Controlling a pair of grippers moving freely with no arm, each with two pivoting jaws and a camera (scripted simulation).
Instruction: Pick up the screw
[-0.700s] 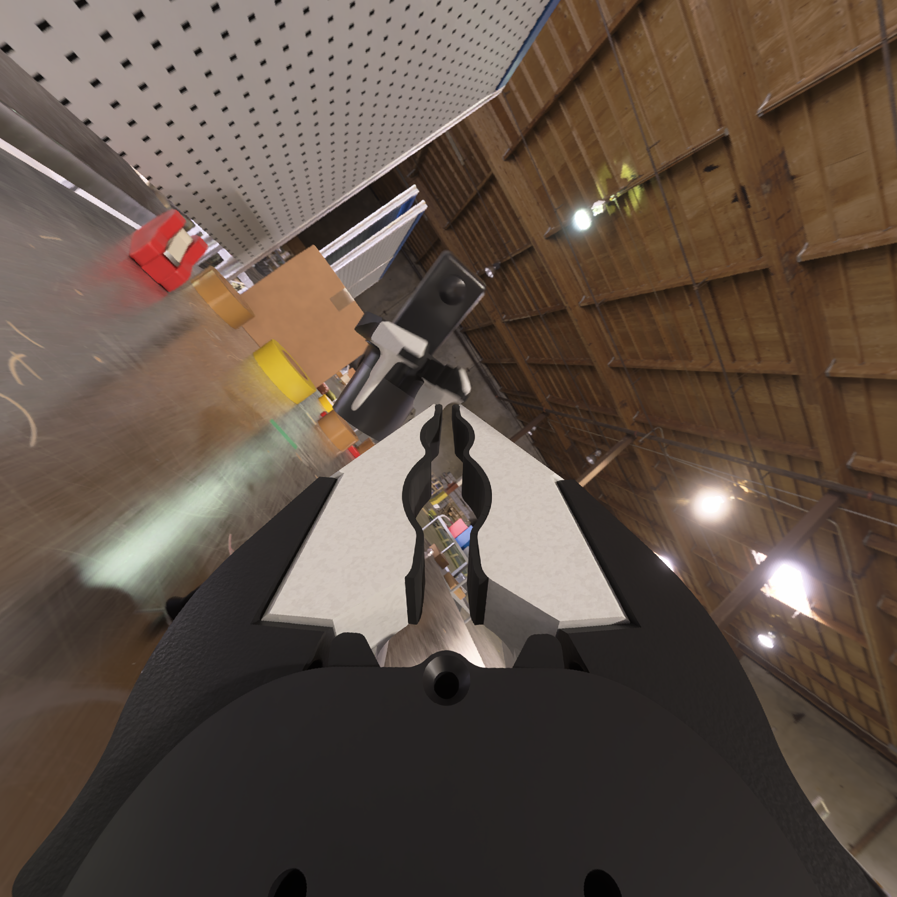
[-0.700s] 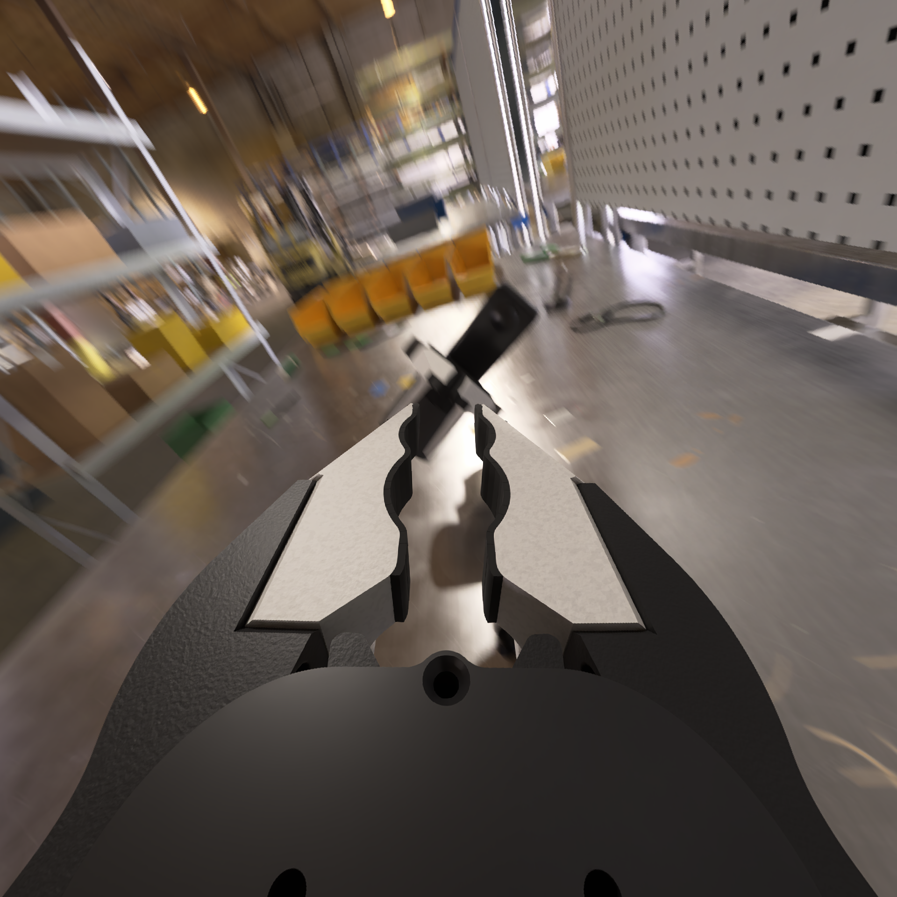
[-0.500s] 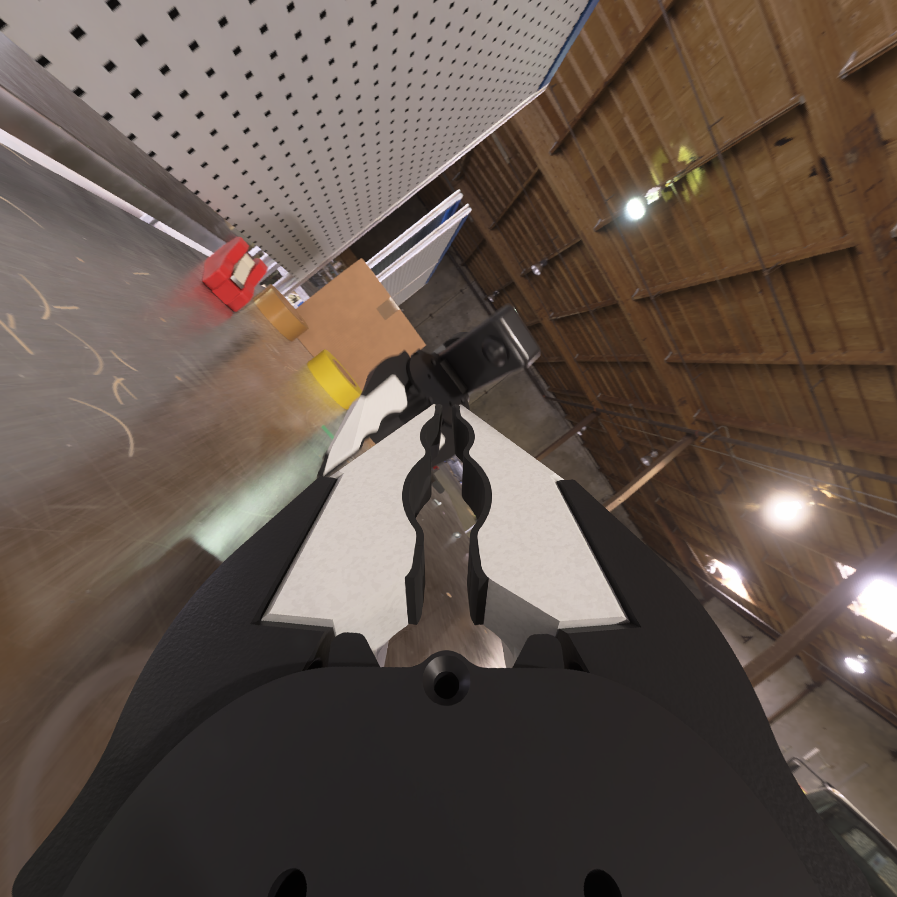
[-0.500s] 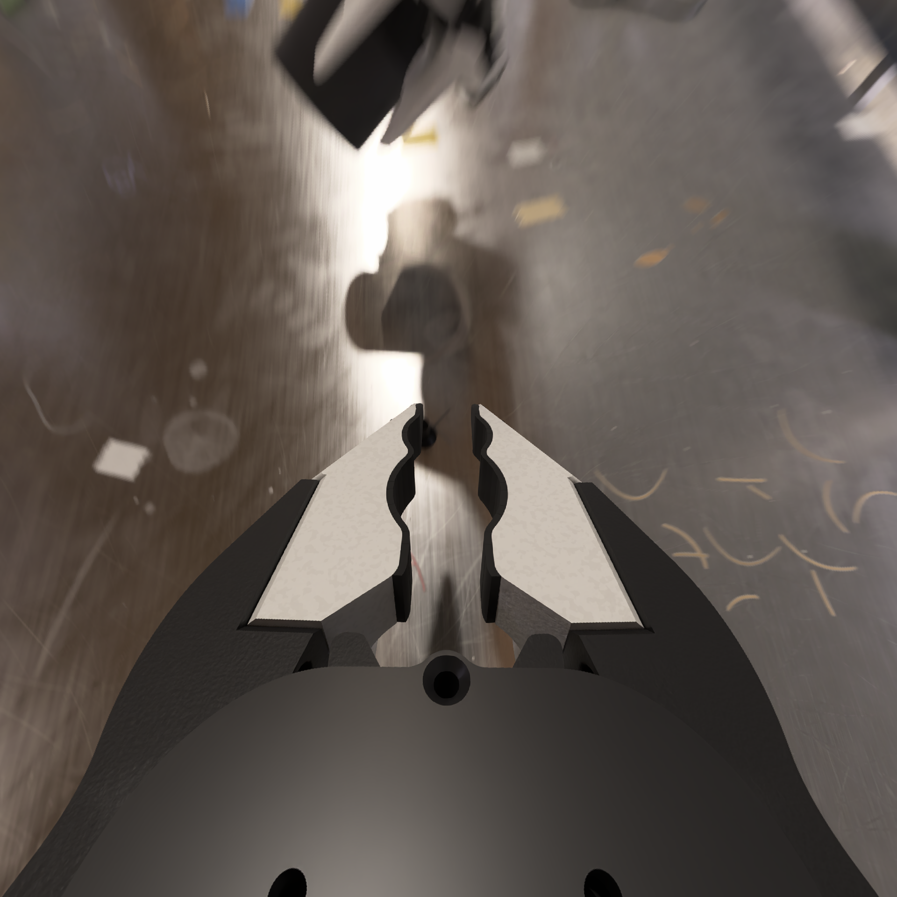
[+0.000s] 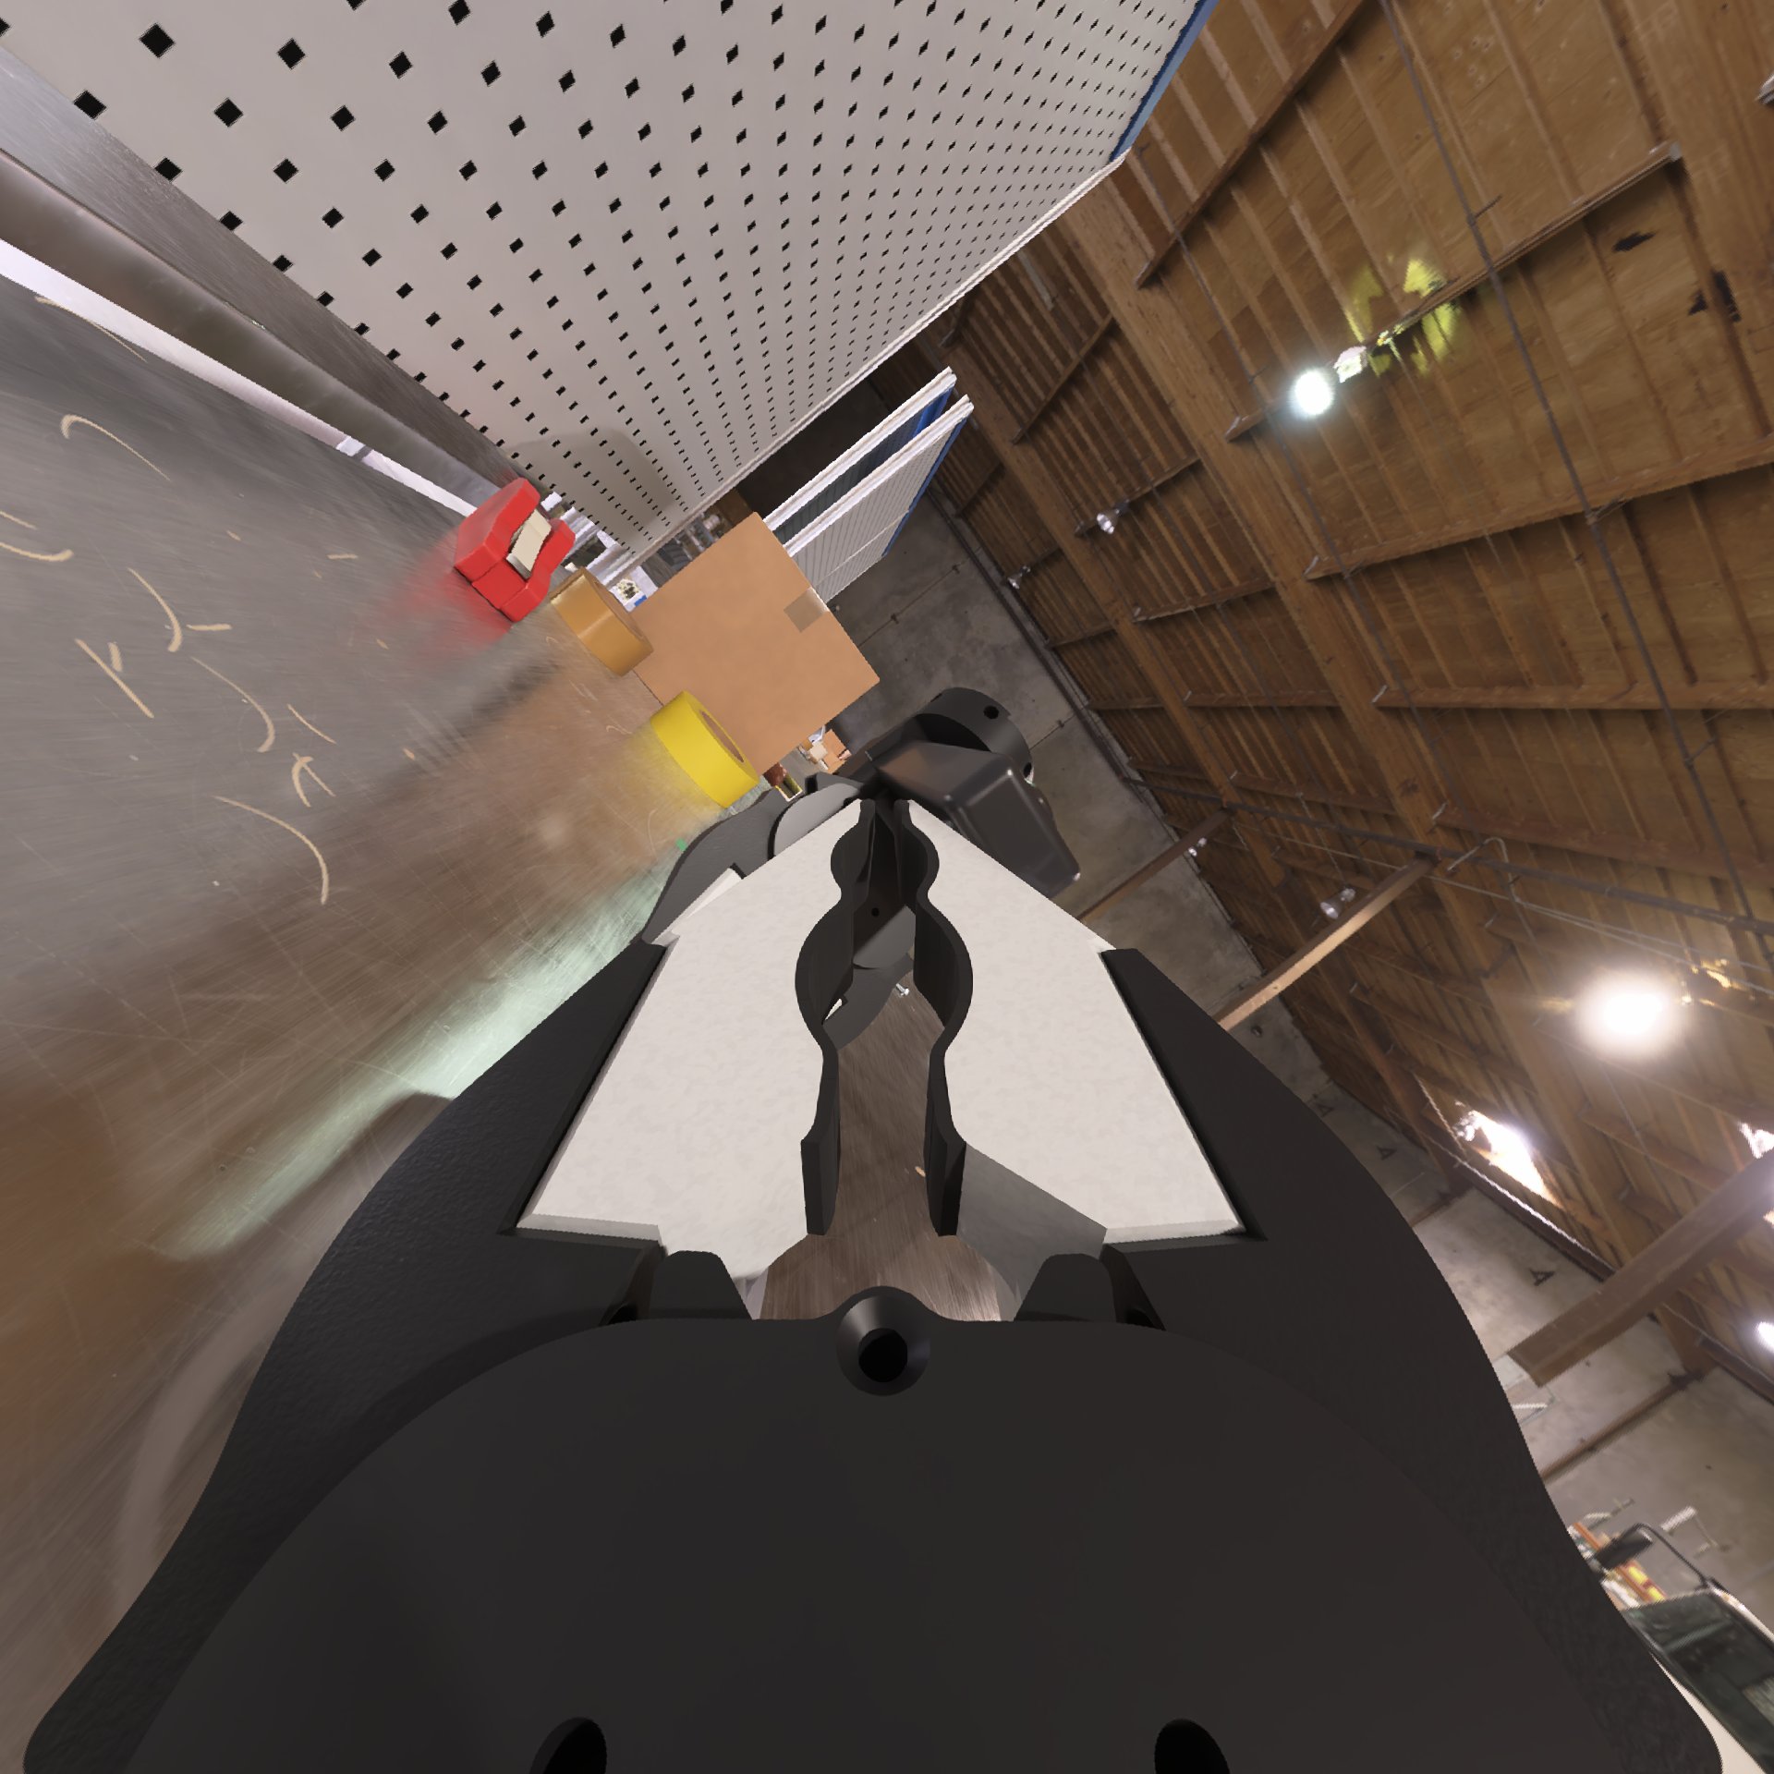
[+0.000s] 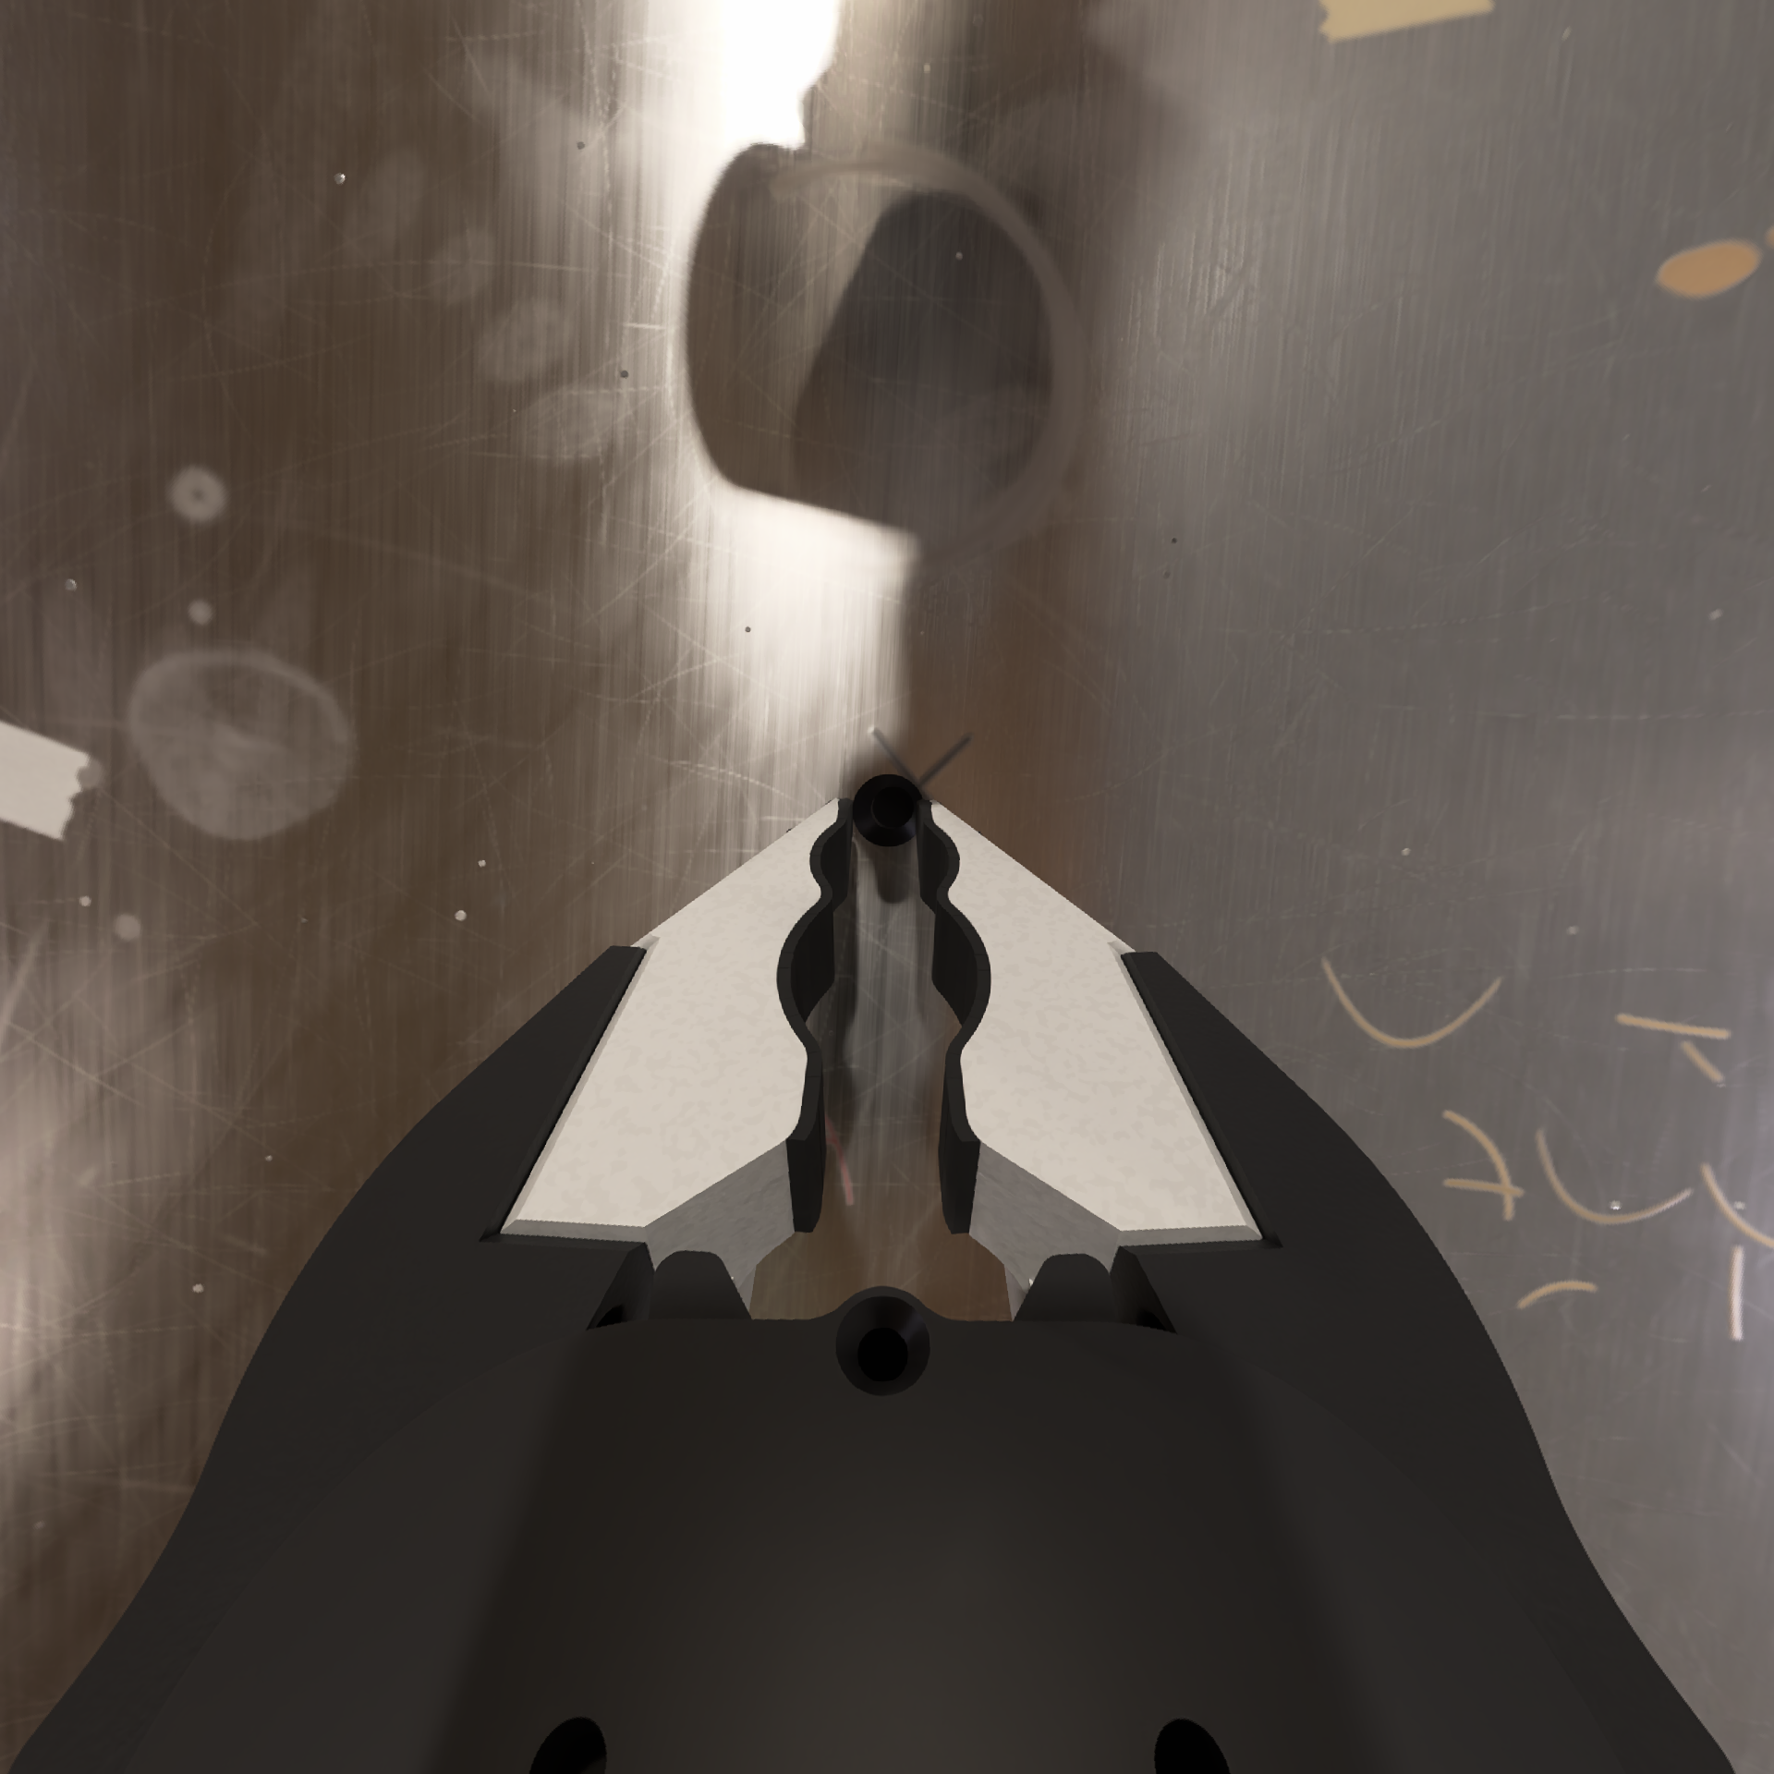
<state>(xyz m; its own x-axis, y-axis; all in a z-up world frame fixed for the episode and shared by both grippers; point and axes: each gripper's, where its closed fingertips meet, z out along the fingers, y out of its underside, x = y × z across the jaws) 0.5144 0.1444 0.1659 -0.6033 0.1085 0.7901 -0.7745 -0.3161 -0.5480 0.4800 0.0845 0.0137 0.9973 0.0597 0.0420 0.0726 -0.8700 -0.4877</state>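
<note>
The screw [image 6: 888,802] is small and black. In the right wrist view it stands between my right gripper's fingertips, head toward the camera. My right gripper [image 6: 888,814] points straight down at the scratched metal table [image 6: 1344,576], and its jaws have closed in against the screw's sides. My left gripper [image 5: 883,816] is held level above the table [image 5: 192,768], tips almost touching and nothing between them. The right gripper also shows in the left wrist view [image 5: 970,778], just beyond the left fingertips. The screw does not show in that view.
A red block [image 5: 509,549], a brown tape roll [image 5: 600,619], a yellow tape roll [image 5: 706,744] and a cardboard box [image 5: 758,634] stand along the pegboard wall [image 5: 672,240]. A white tape scrap [image 6: 38,787] and a tan one [image 6: 1709,269] lie on the table.
My right gripper tipped down to face the table, came down over the screw and narrowed its jaws onto it. The right gripper now sits closer to my left gripper's tips.
</note>
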